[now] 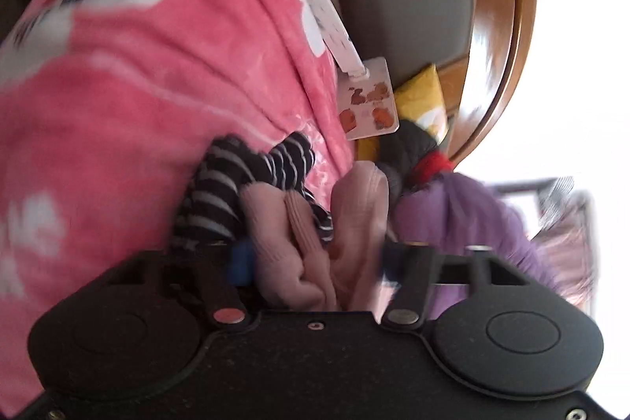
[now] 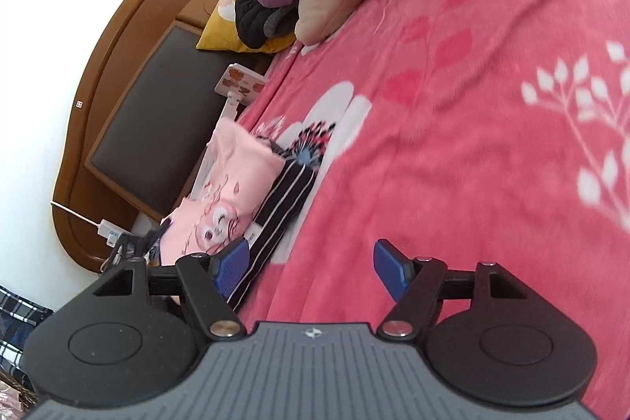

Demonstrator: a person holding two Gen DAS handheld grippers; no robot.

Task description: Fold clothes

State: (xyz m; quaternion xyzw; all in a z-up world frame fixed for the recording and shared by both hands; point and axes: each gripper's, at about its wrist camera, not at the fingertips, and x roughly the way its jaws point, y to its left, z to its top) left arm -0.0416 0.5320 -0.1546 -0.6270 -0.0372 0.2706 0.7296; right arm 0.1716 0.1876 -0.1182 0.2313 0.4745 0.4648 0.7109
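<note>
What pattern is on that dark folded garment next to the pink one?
Thin white stripes on black; the striped garment shows best in the right wrist view.

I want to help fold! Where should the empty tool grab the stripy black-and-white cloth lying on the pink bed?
Grab the near short end of the black-and-white striped folded cloth, coming in low from the bare pink fleece blanket side. It lies flat and long, and light pink printed garments crowd its other edge.
</note>
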